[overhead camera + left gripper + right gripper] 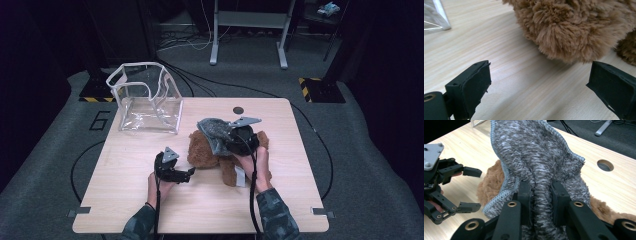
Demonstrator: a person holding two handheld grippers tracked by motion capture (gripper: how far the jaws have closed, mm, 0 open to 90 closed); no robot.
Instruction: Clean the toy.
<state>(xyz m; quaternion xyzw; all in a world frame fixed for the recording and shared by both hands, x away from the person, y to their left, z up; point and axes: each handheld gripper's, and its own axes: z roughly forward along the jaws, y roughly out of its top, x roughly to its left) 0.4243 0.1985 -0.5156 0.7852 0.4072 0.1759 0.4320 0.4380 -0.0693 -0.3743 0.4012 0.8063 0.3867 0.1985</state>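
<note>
My right gripper (541, 195) has its jaws pinched tight on a fold of the grey knitted cloth (536, 157), which I see draped over the brown teddy bear (212, 150) lying near the middle of the wooden table (125, 200). My left gripper (539, 82) sits low over the tabletop with its jaws spread wide and nothing between them, the bear's fur just ahead of the tips. A clear plastic bag (147, 97) stands at the far left corner, well apart from the bear.
</note>
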